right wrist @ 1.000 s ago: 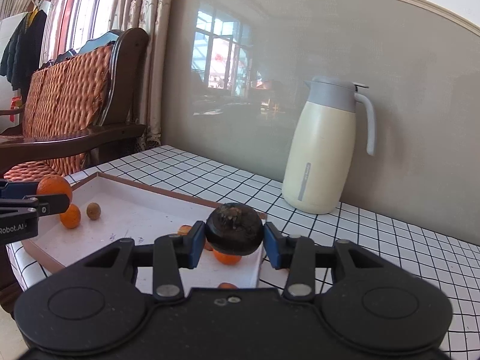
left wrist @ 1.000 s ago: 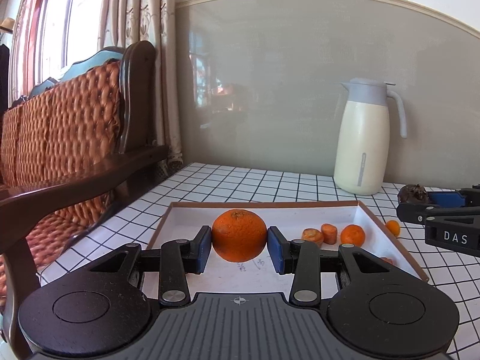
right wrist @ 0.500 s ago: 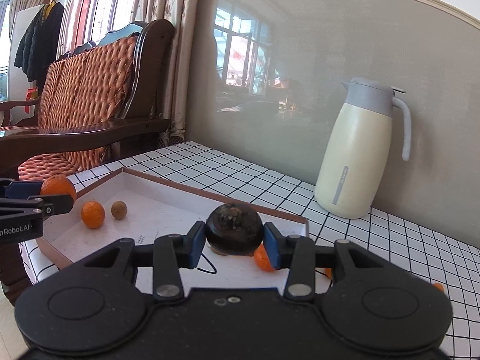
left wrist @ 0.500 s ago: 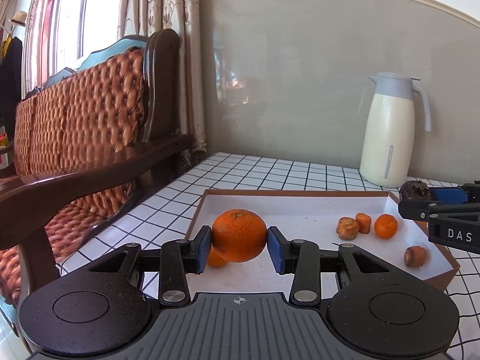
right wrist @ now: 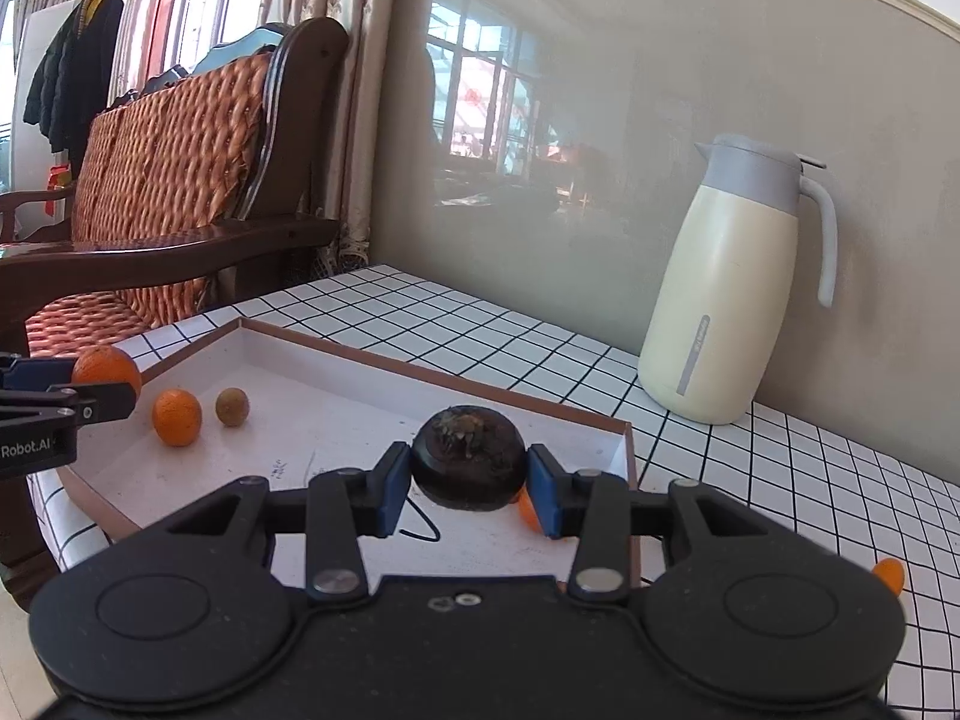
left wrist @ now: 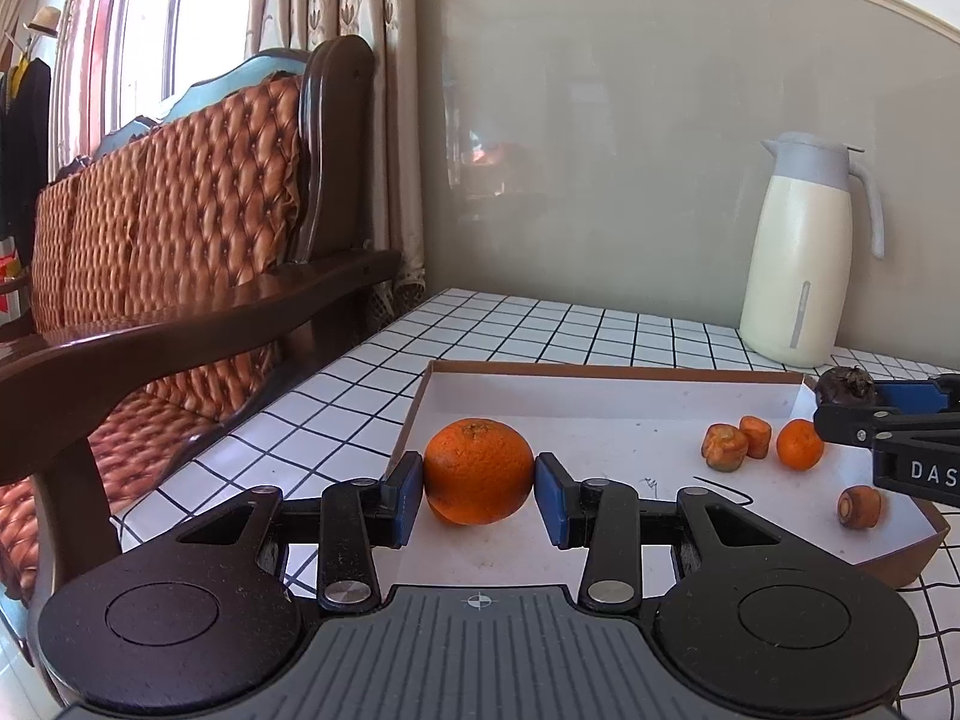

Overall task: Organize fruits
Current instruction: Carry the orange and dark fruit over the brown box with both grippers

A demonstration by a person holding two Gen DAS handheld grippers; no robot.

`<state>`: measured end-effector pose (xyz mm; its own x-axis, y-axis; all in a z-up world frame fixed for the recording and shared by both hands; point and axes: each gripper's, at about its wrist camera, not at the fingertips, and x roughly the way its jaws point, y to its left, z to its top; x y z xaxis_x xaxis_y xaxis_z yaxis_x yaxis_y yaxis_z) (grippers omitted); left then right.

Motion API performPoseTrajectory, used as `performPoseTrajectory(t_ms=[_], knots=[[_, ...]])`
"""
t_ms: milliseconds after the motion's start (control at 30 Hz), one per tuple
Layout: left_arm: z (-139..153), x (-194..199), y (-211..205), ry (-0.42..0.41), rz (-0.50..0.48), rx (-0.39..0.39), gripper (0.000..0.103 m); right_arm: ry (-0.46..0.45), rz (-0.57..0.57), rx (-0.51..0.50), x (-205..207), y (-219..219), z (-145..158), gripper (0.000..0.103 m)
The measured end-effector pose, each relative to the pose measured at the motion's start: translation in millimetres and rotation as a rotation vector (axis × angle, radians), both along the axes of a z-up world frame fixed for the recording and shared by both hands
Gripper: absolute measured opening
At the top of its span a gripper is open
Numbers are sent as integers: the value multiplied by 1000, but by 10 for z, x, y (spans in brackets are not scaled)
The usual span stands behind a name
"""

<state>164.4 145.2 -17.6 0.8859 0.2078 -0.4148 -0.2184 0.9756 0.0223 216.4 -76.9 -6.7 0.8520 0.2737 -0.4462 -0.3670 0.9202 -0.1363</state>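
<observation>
My left tool (left wrist: 478, 501) is clamped on a large orange (left wrist: 478, 470), hanging above the near-left corner of the white tray (left wrist: 600, 368); my right tool (right wrist: 468, 487) grips a dark, rough-topped fruit (right wrist: 468, 465) over the tray's right end. To place both well, I would lower each until the fruit nearly touches the tray floor before letting go, clear of the small orange (right wrist: 176, 416) and the carrot-like pieces (left wrist: 725, 447), so nothing rolls. One stray orange fruit (right wrist: 888, 574) sits out on the worktop (right wrist: 780, 480). Readable lettering: "DAS" on the right tool, "Robot.AI" on the left.
</observation>
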Motion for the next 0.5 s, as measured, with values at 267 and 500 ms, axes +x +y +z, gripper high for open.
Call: performPoseTrajectory(t_ms=[267, 500], knots=[[-31, 117, -62, 6, -9, -2, 41, 24, -19, 10, 104, -80, -56, 33], [76, 249, -118, -22, -21, -11, 41, 13, -17, 9, 251, -99, -24, 33]])
